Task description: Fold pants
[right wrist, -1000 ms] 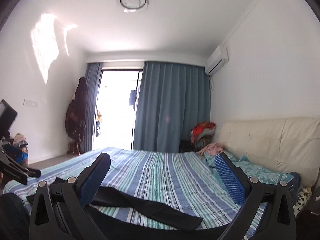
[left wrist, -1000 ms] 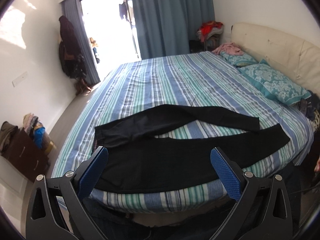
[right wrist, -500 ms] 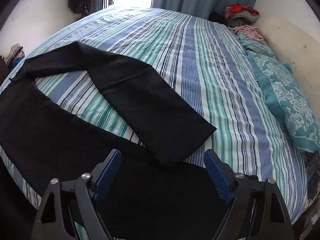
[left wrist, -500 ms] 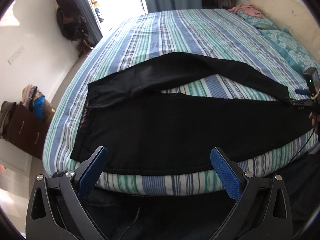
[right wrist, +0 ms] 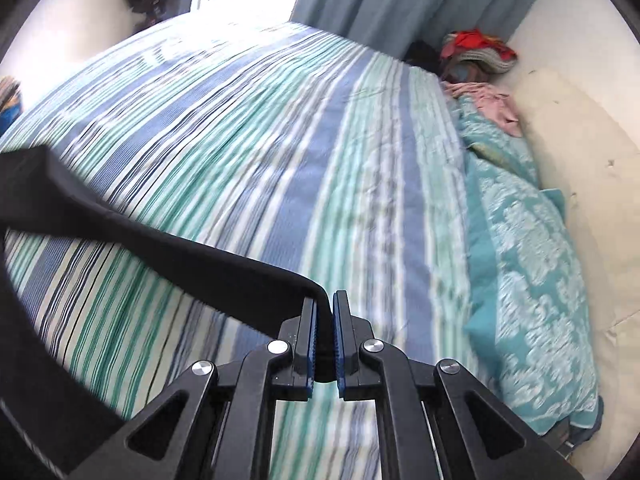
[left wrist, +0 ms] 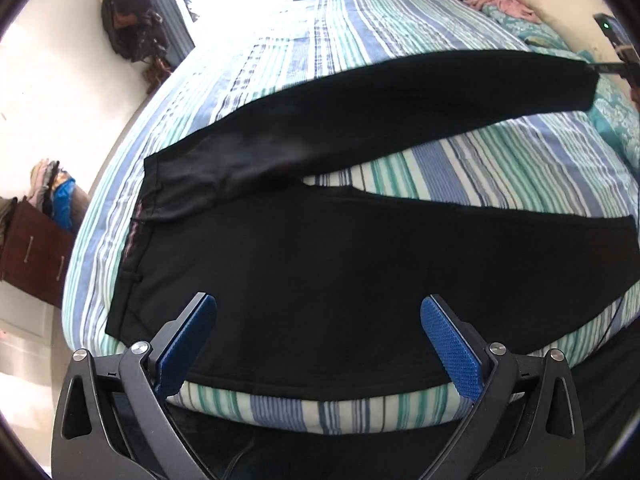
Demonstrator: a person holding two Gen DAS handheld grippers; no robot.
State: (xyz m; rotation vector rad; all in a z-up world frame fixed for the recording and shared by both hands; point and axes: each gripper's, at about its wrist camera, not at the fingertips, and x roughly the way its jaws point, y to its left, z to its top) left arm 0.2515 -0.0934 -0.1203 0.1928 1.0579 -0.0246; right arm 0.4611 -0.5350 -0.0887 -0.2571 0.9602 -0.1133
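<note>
Trousers of plain black cloth [left wrist: 320, 272] are lying spread across the near edge of the bed with the blue, teal and white striped sheet [left wrist: 500, 168], waistband to the left, the near leg resting flat along the mattress edge. In the left wrist view the left gripper [left wrist: 318, 338] with its blue ribbed pads is hanging over that near leg with its fingers spread wide, gripping nothing. The far leg [left wrist: 400, 108] is rising off the sheet toward the right, its cuff meeting the right gripper at the frame's edge.

In the right wrist view the right gripper [right wrist: 325, 320] is pinching the cuff of that far leg [right wrist: 180, 268], pads pressed almost together on the cloth, with the teal patterned pillow [right wrist: 532, 264] beyond. Motion blur is smearing the sheet here.

Judging by this, the step in hand is laying one leg over the other. The next move seems to call for carrying the cuff toward the near leg's cuff and lining up the edges, while the left gripper is free to steady the waistband.
</note>
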